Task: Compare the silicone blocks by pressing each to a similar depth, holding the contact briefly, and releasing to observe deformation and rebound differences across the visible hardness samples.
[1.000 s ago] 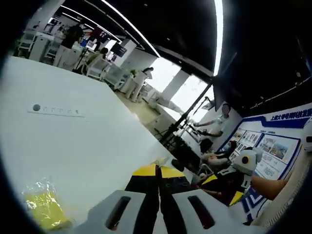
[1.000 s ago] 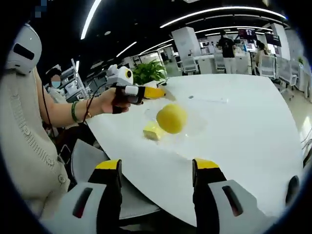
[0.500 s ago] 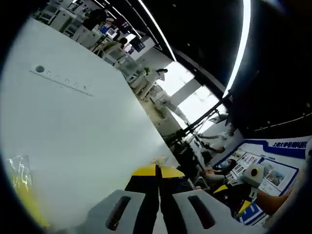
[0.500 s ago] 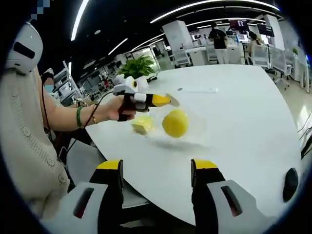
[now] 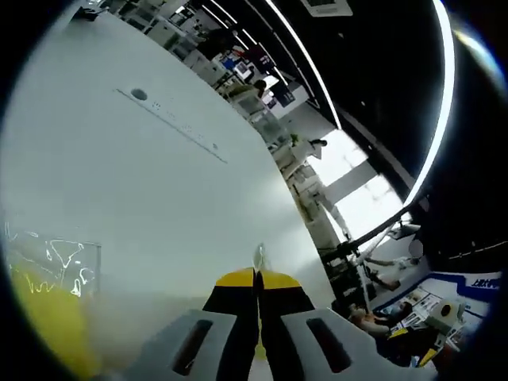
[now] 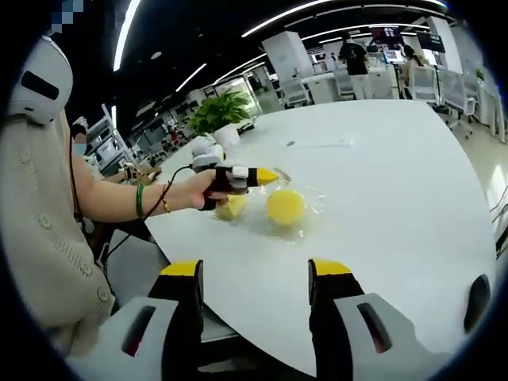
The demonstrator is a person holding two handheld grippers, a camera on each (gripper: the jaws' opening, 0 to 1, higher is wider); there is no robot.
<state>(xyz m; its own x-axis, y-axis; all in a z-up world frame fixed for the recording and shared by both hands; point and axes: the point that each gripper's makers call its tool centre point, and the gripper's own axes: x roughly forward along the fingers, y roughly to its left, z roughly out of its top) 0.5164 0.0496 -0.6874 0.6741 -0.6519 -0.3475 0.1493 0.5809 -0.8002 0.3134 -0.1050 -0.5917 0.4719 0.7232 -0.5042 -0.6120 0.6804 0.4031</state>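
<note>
You're keeping the left hand-held gripper (image 6: 266, 175) clenched w/ nothing held, tip just above the yellow silicone blocks (image 6: 284, 206) in clear wrap on the white surface (image 6: 413, 182), prob. lining up a press. Right hand-held gripper (image 6: 254, 274) is hanging released, well back, watching.

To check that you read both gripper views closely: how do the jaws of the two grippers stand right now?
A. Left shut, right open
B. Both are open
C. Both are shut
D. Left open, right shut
A: the left gripper has its yellow tips pressed together over the white table, while the right gripper has its tips standing wide apart.
</note>
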